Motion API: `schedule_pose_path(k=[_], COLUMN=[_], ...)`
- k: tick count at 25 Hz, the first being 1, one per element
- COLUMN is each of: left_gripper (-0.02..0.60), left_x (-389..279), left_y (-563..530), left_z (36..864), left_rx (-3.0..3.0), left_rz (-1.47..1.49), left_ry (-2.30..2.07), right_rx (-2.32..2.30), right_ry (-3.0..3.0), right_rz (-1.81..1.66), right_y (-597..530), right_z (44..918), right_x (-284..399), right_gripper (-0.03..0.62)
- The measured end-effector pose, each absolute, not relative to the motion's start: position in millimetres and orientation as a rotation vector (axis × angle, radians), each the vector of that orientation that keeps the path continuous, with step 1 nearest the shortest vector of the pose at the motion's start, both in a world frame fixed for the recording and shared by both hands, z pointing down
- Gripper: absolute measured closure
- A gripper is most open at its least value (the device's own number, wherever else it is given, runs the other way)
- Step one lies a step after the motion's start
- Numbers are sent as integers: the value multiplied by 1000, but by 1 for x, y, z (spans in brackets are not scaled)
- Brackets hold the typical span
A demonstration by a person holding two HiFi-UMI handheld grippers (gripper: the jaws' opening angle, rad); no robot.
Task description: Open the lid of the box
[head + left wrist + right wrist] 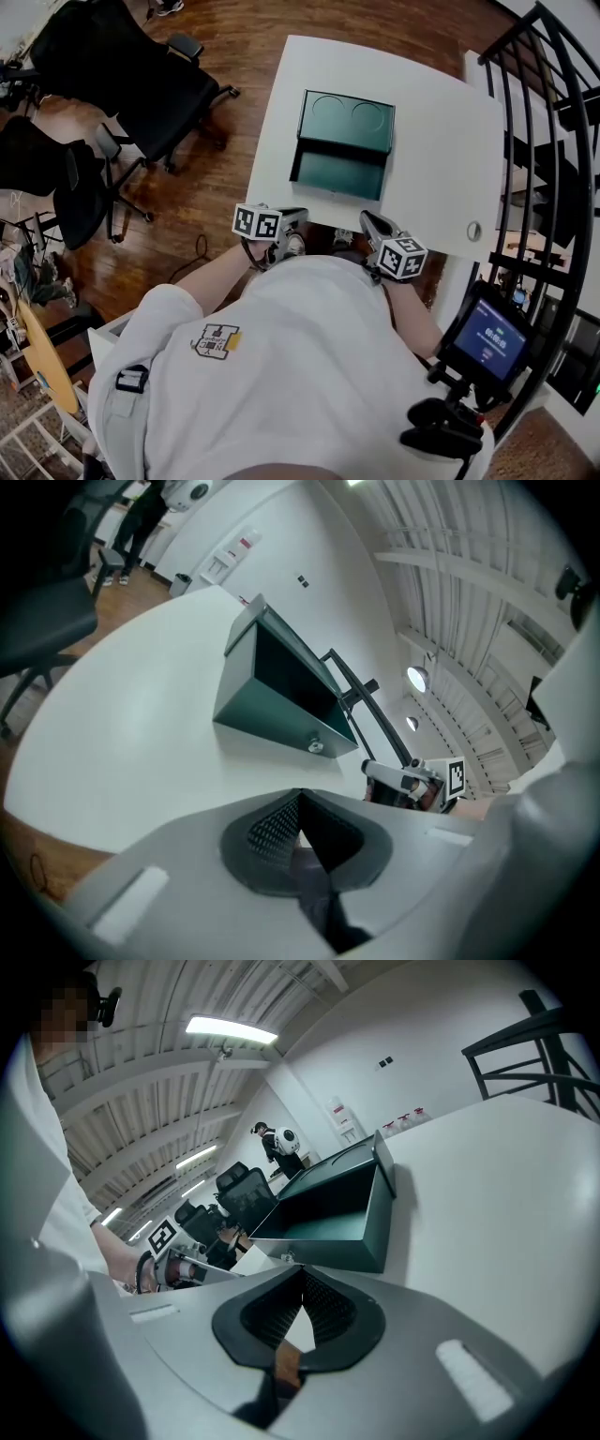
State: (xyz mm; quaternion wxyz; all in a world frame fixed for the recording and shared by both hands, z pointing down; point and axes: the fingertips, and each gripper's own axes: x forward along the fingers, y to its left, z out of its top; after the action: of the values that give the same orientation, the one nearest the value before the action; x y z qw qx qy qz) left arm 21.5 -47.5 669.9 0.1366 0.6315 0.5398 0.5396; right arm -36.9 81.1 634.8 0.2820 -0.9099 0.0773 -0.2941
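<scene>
1 box [337, 175] sits on the table [441, 150], its lid [345, 120] open, showing 2 round dents [325, 111]. 2 claws, left gripper [300, 797] and right gripper [302, 1271], both closed on nothing, near the box front. A torso [309, 375] hides the table's near edge

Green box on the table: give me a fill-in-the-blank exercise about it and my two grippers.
1. The lid of the green box is ____.
2. The box sits on a ____ table.
3. The left gripper has its jaws ____, with nothing between them.
4. The right gripper, also shut, holds ____.
Missing words: open; white; shut; nothing.
</scene>
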Motion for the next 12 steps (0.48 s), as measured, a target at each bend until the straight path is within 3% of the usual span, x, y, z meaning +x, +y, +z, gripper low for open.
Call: schedule_pose_path(k=[12], left_gripper=[581], left_x=[21], left_y=[-47], left_z=[667], left_rx=[1842], left_rz=[1559], left_ry=[1592], right_rx=[-2438], right_ry=[240], right_rz=[-815], right_y=[75], right_z=[636], right_x=[-34], right_gripper=[594])
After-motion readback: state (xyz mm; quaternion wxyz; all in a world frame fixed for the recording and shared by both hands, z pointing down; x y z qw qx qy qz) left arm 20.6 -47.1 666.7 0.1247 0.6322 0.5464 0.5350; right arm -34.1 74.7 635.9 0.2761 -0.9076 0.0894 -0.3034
